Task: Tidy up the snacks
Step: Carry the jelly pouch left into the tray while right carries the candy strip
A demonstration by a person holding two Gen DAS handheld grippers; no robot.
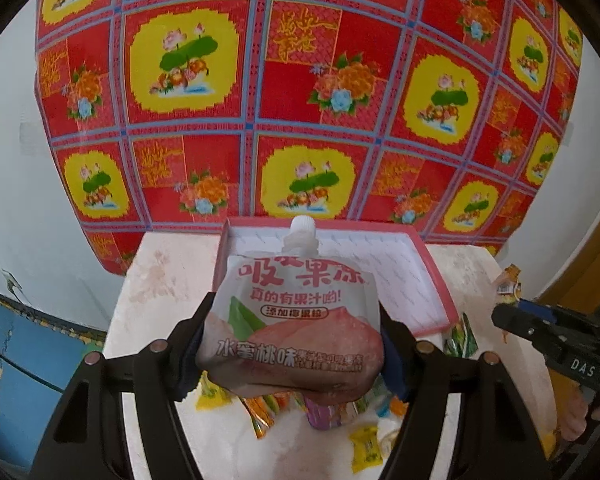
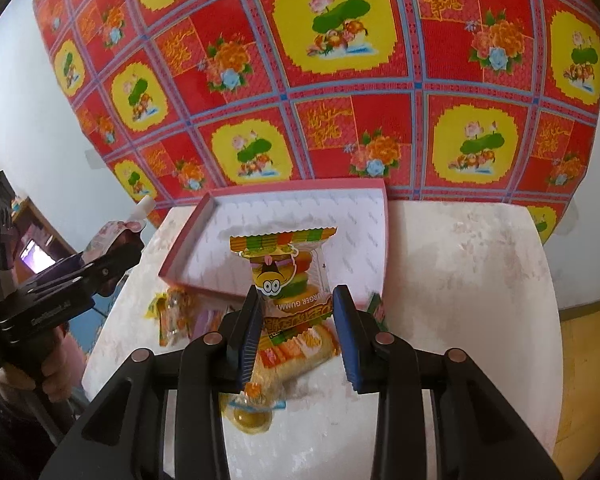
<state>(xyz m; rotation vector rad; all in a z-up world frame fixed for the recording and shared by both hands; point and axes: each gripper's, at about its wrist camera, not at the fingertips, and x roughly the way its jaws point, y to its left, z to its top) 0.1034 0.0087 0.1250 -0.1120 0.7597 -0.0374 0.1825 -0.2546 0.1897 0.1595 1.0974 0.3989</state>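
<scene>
My left gripper [image 1: 294, 320] is shut on a white peach jelly pouch [image 1: 296, 304] with a white screw cap, held upright above the table in front of the pink box [image 1: 432, 272]. The same pouch [image 2: 114, 236] shows at the left of the right wrist view. My right gripper [image 2: 298, 296] is shut on a burger gummy packet [image 2: 282, 268], yellow with coloured stripes, gripped at its lower part between the blue pads [image 2: 350, 340]. That packet hangs before the open pink box [image 2: 184, 248], whose white-lined inside holds nothing I can see.
Loose snacks lie on the white table [image 2: 460, 280]: orange and yellow packets [image 2: 172, 312], a jelly cup [image 2: 252, 416], a yellow candy [image 1: 366, 444]. A red patterned cloth [image 1: 300, 80] hangs behind. A hand [image 2: 56, 364] holds the left gripper's handle.
</scene>
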